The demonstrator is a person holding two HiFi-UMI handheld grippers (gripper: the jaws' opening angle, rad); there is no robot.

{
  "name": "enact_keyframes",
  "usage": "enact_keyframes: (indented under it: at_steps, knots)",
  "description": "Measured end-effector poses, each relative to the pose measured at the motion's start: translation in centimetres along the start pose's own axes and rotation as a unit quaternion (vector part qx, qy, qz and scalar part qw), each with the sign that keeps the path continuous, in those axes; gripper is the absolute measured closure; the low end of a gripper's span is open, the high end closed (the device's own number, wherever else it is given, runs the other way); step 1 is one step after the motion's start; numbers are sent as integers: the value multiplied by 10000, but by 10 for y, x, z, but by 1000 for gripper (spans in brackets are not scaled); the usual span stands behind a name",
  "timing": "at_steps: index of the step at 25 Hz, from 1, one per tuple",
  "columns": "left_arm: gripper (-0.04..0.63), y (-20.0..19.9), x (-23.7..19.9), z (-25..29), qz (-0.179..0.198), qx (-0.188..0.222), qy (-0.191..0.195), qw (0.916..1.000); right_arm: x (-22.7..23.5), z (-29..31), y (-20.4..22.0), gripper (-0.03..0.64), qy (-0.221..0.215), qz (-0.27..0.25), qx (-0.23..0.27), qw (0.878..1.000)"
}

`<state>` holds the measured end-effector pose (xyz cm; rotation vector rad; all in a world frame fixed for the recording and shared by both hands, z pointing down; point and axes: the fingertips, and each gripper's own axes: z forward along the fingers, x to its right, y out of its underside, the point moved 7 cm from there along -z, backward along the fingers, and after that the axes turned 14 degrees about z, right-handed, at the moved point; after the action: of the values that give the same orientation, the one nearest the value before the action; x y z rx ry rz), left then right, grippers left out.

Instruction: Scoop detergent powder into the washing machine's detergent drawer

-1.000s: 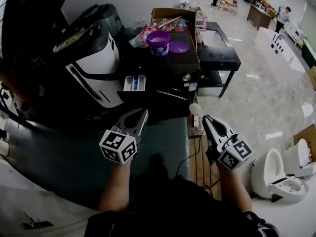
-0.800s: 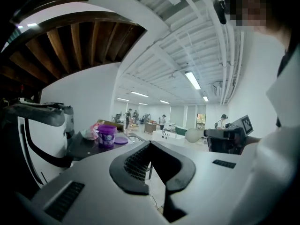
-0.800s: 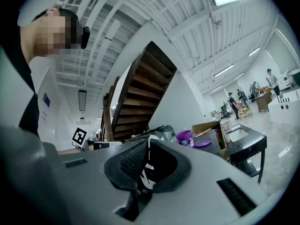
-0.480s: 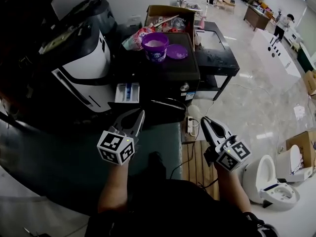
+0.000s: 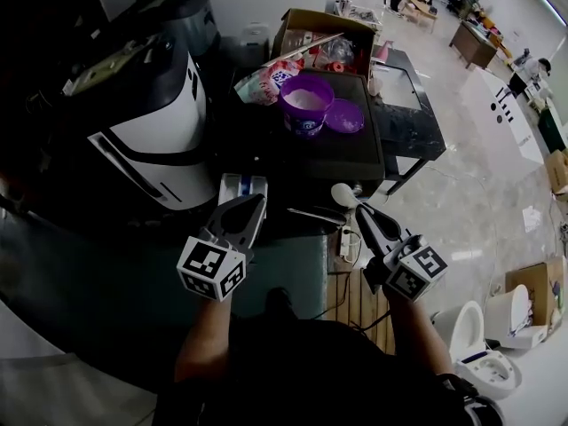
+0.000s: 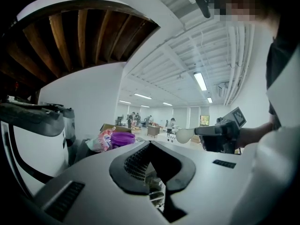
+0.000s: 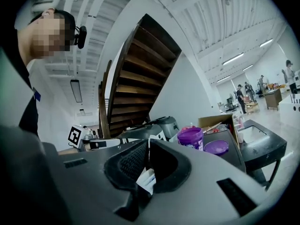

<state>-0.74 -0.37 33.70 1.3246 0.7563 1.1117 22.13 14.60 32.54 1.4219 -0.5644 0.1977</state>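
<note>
A purple tub (image 5: 306, 103) of white powder stands on the black washing machine (image 5: 355, 153), its purple lid (image 5: 344, 115) beside it. The white detergent drawer (image 5: 241, 187) is pulled out at the machine's front left. My left gripper (image 5: 256, 201) is shut with nothing in it, its tips just below the drawer. My right gripper (image 5: 362, 210) is shut on the handle of a white scoop (image 5: 343, 193), whose bowl hangs in front of the machine. In the left gripper view the scoop (image 6: 184, 135) shows empty. The tub (image 7: 190, 137) and lid (image 7: 216, 147) lie ahead in the right gripper view.
A large white-and-black appliance (image 5: 151, 105) stands left of the machine. Behind it are a cardboard box (image 5: 319, 27) and a detergent bag (image 5: 266, 80). A black side table (image 5: 413, 105) sits to the right. On the floor lie a power strip (image 5: 344, 245) and white fixtures (image 5: 475, 362).
The view has drawn closer to the washing machine. Both grippers kept their pose and now sit nearer its front, the scoop bowl close to the machine's face.
</note>
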Motion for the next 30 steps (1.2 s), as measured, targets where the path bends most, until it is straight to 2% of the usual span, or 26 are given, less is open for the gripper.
enact_keyframes:
  at_steps: [6,14,24,30]
  knots:
    - [588,4,-44,12,47,-21,-73,10000,3,55,-4,597,-127,-38,-110,9999]
    - [588,4,-66,30,21,-141,-163,9998,28,84,-16,597,-172,-28,-126,9998]
    - [588,-1,-94,108,27,-408,-301,9987,109,135,-51,597,-375,-9,-220,9991]
    - [588,-3,-114,159,-45,-598,-515,9969,165,169,-75,595,-495,-7,-438,9978]
